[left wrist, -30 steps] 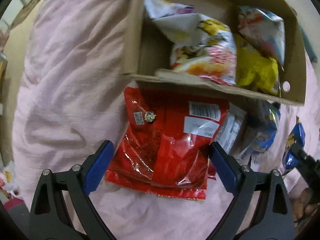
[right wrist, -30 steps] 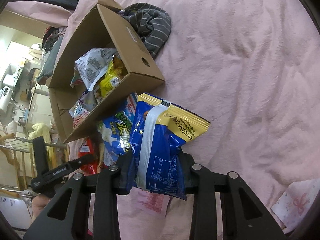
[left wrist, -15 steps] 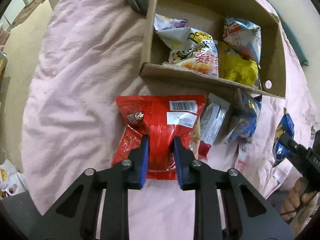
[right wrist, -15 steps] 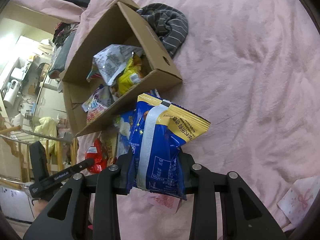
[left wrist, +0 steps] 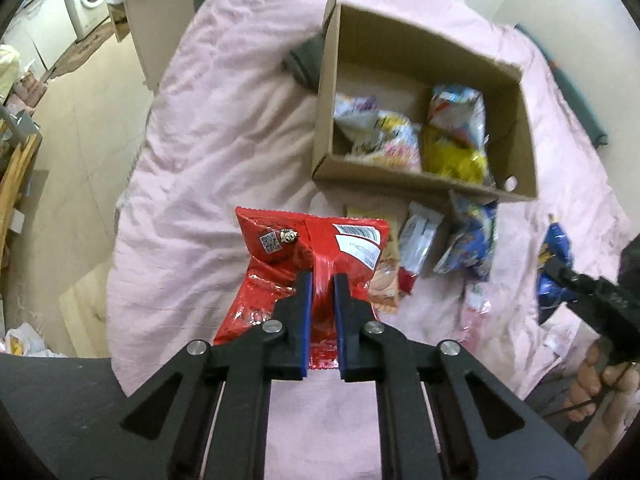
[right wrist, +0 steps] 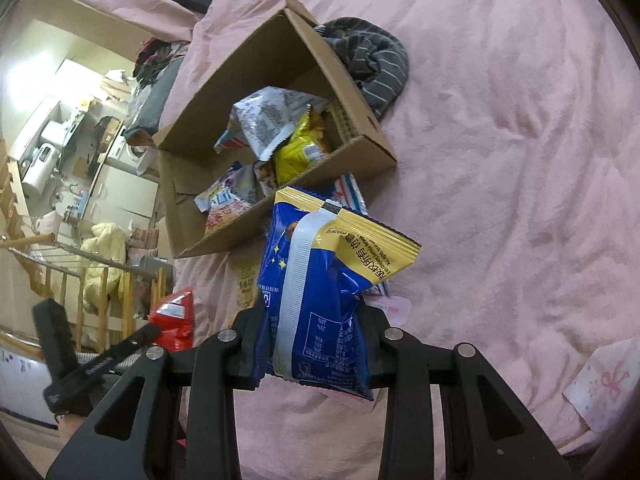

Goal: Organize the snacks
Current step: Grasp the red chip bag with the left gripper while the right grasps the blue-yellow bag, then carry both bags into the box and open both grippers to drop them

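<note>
Left gripper clamping red bag; right gripper clamping blue bag; cardboard box sitting on pink blanket.

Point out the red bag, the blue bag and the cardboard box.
red bag [left wrist: 288, 256]: left wrist view, on its upper left panel below the QR code.
blue bag [right wrist: 320, 300]: right wrist view, on its blue middle panel.
cardboard box [left wrist: 400, 178]: left wrist view, on its near wall.

Glossy red snack bag lifted off pink bedding, blue-and-yellow bag upright, cardboard box holding several packets
</note>
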